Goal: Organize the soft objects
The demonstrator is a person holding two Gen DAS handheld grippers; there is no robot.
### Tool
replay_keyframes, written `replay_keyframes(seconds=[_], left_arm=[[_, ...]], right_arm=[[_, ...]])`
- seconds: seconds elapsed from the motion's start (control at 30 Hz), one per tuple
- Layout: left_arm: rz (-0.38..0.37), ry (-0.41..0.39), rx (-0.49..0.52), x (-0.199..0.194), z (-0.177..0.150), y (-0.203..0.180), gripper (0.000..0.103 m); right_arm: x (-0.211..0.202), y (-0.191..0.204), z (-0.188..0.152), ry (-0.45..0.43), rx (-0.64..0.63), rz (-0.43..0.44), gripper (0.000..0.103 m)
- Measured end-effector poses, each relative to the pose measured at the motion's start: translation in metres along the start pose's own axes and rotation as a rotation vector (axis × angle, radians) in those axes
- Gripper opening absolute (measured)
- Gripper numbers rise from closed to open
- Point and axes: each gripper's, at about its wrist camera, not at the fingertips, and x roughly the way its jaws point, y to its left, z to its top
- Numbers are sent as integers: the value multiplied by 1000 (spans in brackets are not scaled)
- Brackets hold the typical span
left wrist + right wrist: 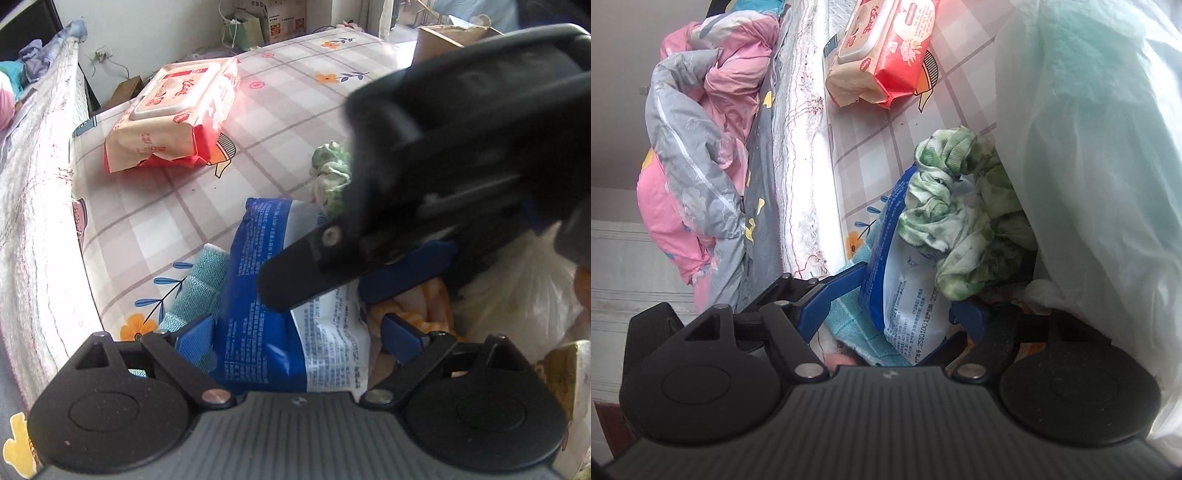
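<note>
Left gripper (295,332): blue fingers spread wide, the blue-and-white wipes pack (288,295) standing between them at lower centre; contact with the pads uncertain.
Right gripper (897,314): jaws parted on either side of the same pack's lower end; a firm hold cannot be confirmed. In the left view its black body crosses the upper right, over the pack.
Green tie-dye cloth (960,221): bunched atop the pack, frame centre.
Teal towel (195,291): under the pack's left side.
Red wipes pack (173,114): upper left, on the checked bedsheet (288,103).
White plastic bag (1089,147): right side.
</note>
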Motion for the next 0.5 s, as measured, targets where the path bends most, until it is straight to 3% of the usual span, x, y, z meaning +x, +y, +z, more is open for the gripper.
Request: replay_keyframes(seconds=[0.07, 0.23, 0.5], left_arm=[[3, 30, -14, 6, 0, 3, 87], [11, 40, -46, 6, 0, 3, 79], [-38, 44, -217, -15, 5, 19, 72]], right_arm=[[-3, -4, 0, -9, 12, 16, 73], [-5, -7, 0, -23, 13, 37, 73], [-11, -9, -4, -45, 29, 70, 73]])
